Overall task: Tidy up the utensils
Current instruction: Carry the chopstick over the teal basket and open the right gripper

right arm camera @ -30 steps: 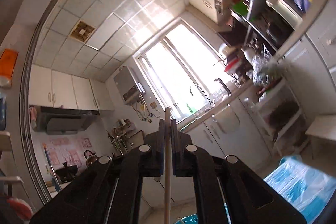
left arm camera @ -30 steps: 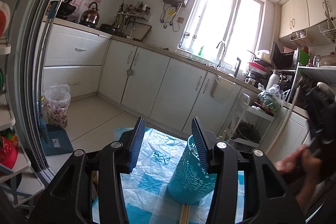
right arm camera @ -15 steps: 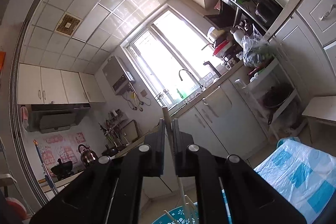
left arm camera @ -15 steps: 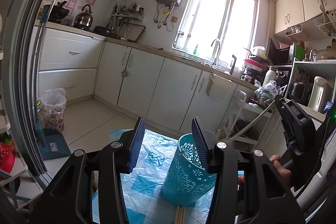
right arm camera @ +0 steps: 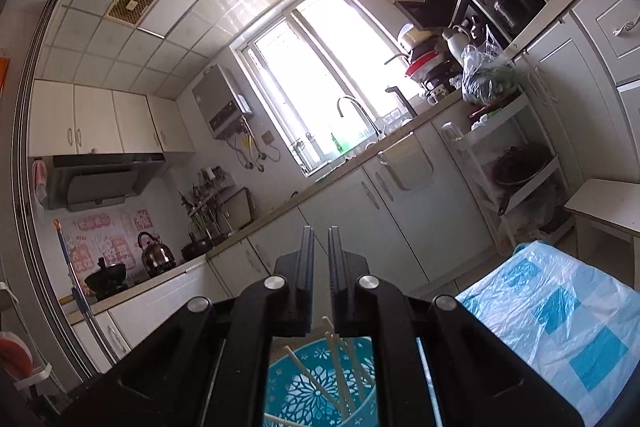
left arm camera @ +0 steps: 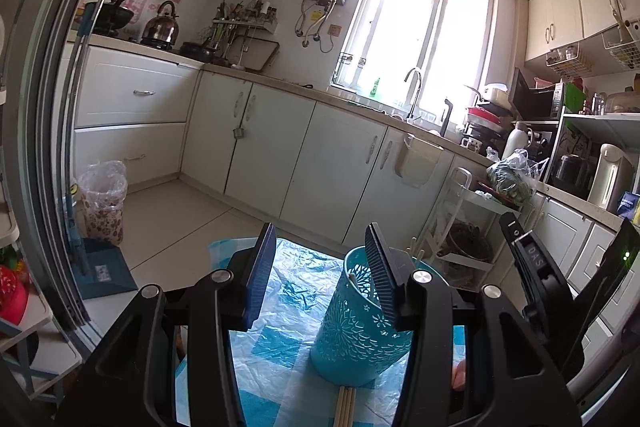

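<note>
A turquoise perforated holder (left arm camera: 356,327) stands on the blue-and-white plastic sheet (left arm camera: 288,291), just beyond my left gripper (left arm camera: 319,231). That gripper is open with nothing between its blue pads. A few wooden chopsticks (left arm camera: 346,407) lie flat on the sheet in front of the holder. My right gripper (right arm camera: 321,229) hovers directly over the holder (right arm camera: 308,391), its jaws shut to a thin slit with nothing in them. Several chopsticks (right arm camera: 340,375) lean inside the holder below it. One of the right gripper's fingers (left arm camera: 528,267) shows to the right of the holder.
White kitchen cabinets (left arm camera: 332,163) and a counter with a sink run behind the table. A white wire rack (left arm camera: 460,227) stands at the back right, a lined bin (left arm camera: 104,203) on the floor at left. A small white table (right arm camera: 608,207) is beyond the sheet.
The chopstick that was clamped in my right gripper has left the jaws and now stands in the holder. The right gripper has sunk and come in beside the holder. The left gripper stays still.
</note>
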Demonstrator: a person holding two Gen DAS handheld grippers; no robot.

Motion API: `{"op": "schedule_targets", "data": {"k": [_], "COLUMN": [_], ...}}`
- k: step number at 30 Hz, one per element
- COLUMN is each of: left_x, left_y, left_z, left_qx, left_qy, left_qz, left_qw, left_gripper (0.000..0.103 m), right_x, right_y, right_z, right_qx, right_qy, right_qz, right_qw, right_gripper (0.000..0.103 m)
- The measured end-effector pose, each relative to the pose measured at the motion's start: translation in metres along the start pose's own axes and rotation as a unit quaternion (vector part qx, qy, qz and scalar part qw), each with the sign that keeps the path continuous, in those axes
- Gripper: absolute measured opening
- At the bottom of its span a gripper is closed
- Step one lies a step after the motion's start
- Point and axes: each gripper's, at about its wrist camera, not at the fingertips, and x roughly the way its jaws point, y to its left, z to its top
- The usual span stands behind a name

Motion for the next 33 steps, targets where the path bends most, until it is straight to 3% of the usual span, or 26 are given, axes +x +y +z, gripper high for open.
{"op": "schedule_targets", "data": {"k": [33], "left_x": [-0.028], "left_y": [-0.004], "left_z": [-0.005], "left_qx": [0.002], "left_qy": [0.016], "left_qz": [-0.023], "left_qw": [0.9996], "left_gripper": [0.047], "right_x": [-0.059], "right_y": [-0.004], "right_z": [-0.008], "right_qx": [-0.055], "right_qy": [0.057], "right_qz": [-0.032], "right_qw": [0.996], "right_gripper": [0.010]}}
